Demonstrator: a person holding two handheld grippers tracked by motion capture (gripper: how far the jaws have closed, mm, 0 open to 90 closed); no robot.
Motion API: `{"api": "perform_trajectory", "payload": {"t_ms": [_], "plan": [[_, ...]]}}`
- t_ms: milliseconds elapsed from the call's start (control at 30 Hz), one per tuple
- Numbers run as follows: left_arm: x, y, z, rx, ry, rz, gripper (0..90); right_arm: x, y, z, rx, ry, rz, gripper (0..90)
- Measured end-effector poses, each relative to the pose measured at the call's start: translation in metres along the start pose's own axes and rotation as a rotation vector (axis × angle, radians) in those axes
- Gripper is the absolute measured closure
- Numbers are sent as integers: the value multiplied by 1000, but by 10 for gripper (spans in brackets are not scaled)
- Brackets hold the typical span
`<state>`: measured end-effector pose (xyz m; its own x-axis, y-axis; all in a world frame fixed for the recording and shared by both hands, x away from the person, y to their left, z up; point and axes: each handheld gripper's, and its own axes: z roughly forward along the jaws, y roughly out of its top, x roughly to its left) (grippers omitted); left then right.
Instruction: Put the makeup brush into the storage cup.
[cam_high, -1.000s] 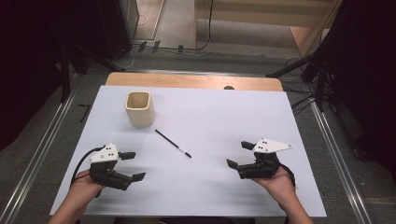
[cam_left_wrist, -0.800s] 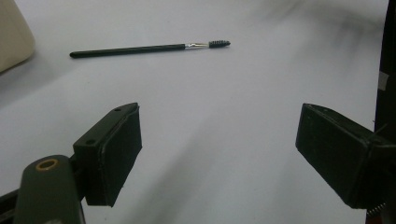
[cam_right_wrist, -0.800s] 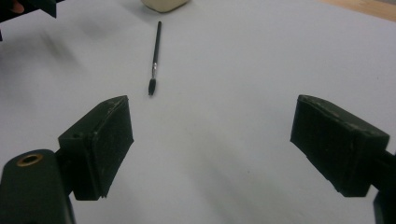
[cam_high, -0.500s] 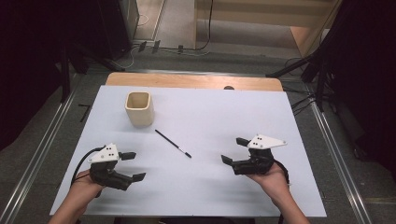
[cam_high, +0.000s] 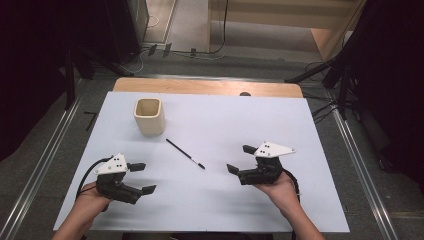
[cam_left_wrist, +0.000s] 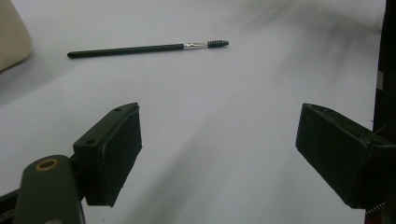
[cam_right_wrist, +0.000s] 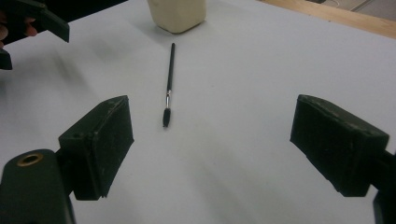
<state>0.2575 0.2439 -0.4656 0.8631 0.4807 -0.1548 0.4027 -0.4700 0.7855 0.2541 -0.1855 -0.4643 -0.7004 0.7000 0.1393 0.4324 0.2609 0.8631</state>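
Left gripper view looks out between two black jaws spread wide with nothing between them; their flat pads (cam_left_wrist: 119, 154) hang just above the bare white table (cam_left_wrist: 224, 93). Beyond them lies a thin black brush (cam_left_wrist: 140, 48), flat on the surface, its small bristled tip pointing to the right of that view and a short metal collar just behind the bristles. At the upper left corner of that view sits the rounded edge of a cream cup (cam_left_wrist: 11, 37), close to the handle end of the brush but apart from it.

Right gripper view shows its own jaws likewise parted wide and empty, low over the table. The brush runs away from them, bristled tip nearest, handle reaching toward the cup, which stands upright at the top of that view. The other gripper shows at the upper left corner there, with a bit of the fingers holding it.

From the high view, the left gripper (cam_high: 141, 177) rests near the table's near left edge, held in the person's left hand (cam_high: 92, 192), with its cable looping out behind. The right gripper (cam_high: 241, 159) sits to the near right, held in the right hand (cam_high: 277, 187), and points toward the brush tip. The brush lies diagonally between the two grippers, touching neither. A strip of wood (cam_high: 200, 86) borders the table's far edge.
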Motion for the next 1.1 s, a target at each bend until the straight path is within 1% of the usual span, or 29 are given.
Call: {"api": "perform_trajectory", "payload": {"t_ms": [233,433,500,600,1100], "plan": [[0,0,0,0,-2,1,148,6,3,9,5,13,-16,138],[0,0,0,1,-6,1,147,10,5,16,11,25,-18,138],[0,0,0,2,-7,3,147,11,6,18,6,22,-18,139],[0,0,0,2,-7,3,147,13,7,21,4,29,-16,139],[-1,0,0,3,-13,3,147,18,12,33,-6,17,-9,139]]}}
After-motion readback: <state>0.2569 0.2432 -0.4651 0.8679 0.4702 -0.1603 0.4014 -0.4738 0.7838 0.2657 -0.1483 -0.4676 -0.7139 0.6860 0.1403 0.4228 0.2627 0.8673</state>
